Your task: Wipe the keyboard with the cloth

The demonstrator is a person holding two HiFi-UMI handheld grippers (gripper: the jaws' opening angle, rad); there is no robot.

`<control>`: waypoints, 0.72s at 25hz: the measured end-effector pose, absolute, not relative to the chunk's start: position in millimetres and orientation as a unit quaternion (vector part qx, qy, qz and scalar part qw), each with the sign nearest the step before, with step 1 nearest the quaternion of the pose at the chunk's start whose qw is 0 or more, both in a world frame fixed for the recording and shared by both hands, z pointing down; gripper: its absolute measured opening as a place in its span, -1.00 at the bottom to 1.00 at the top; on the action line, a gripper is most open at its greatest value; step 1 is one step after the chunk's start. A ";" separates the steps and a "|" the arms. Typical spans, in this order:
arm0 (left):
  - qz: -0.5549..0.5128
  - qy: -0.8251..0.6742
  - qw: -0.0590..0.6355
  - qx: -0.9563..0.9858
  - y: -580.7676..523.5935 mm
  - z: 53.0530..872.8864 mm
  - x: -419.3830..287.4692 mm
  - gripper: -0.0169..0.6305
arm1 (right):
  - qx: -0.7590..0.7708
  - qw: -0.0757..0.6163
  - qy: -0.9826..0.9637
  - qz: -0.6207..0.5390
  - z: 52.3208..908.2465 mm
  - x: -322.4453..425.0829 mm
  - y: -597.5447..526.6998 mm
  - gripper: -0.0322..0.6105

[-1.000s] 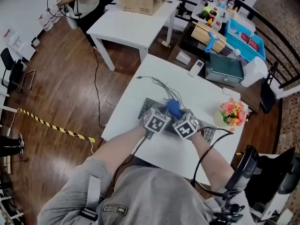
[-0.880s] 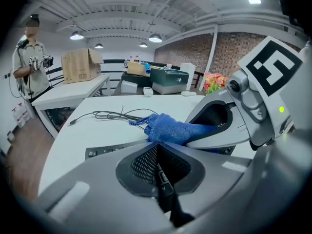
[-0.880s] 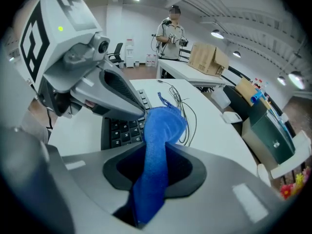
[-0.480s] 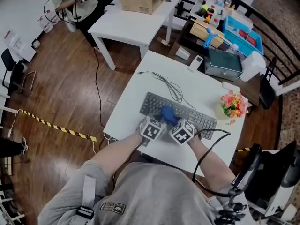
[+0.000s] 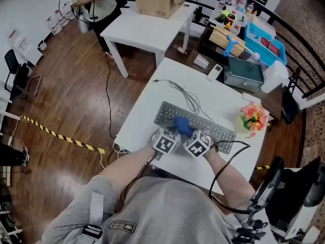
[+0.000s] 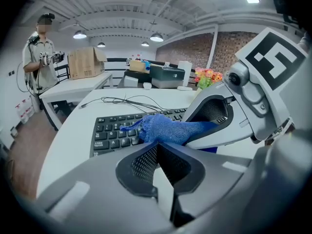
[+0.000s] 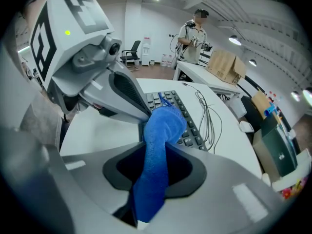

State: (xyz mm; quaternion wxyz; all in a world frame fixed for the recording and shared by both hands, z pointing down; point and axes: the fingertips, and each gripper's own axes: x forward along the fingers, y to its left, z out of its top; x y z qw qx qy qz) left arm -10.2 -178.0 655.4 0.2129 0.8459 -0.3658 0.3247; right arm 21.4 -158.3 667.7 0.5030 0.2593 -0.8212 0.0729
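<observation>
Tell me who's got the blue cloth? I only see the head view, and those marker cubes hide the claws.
Observer: The right claw has it; the blue cloth is pinched between its jaws.
Operator: Is the left claw helping?
Observer: No, the left claw is shut on nothing, just behind the cloth.
Operator: Does the cloth touch the keys?
Observer: Yes, its loose end rests on the keyboard.
</observation>
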 end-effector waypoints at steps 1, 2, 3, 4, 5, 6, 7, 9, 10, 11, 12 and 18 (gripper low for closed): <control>0.322 -0.368 0.208 0.847 -185.6 652.0 -10.9 -0.97 | 0.266 0.501 -0.821 0.070 664.9 21.4 -167.7 -0.55; 0.319 -0.371 0.204 0.848 -193.6 648.7 -11.9 -0.97 | 0.272 0.500 -0.820 0.067 662.3 21.2 -177.6 -0.55; 0.317 -0.374 0.200 0.848 -201.6 645.4 -13.2 -0.97 | 0.277 0.499 -0.818 0.064 660.0 20.9 -187.4 -0.55; 0.316 -0.377 0.197 0.848 -209.6 642.1 -15.1 -0.97 | 0.282 0.499 -0.817 0.062 657.9 20.2 -196.7 -0.55; 0.315 -0.381 0.194 0.847 -217.9 638.9 -17.7 -0.97 | 0.285 0.499 -0.816 0.061 656.2 19.2 -205.6 -0.55; 0.315 -0.385 0.191 0.846 -226.4 636.2 -20.7 -0.97 | 0.288 0.499 -0.815 0.060 654.8 18.0 -214.1 -0.55; 0.314 -0.388 0.189 0.846 -234.6 634.1 -23.3 -0.97 | 0.290 0.499 -0.814 0.059 653.6 16.7 -222.0 -0.55; 0.311 -0.394 0.188 0.844 -249.0 631.4 -28.0 -0.97 | 0.294 0.499 -0.813 0.058 652.4 13.3 -235.5 -0.55; 0.310 -0.396 0.189 0.844 -254.8 631.0 -30.3 -0.97 | 0.295 0.499 -0.813 0.058 652.9 11.2 -240.8 -0.55; 0.308 -0.397 0.191 0.843 -259.6 631.3 -32.4 -0.97 | 0.296 0.499 -0.812 0.058 654.3 9.0 -244.9 -0.55; 0.307 -0.398 0.193 0.843 -263.3 632.1 -34.3 -0.97 | 0.297 0.500 -0.811 0.059 656.4 7.0 -247.7 -0.55; 0.315 -0.388 0.199 0.843 -253.9 642.4 -40.5 -0.97 | 0.291 0.501 -0.813 0.064 665.6 -0.9 -237.9 -0.55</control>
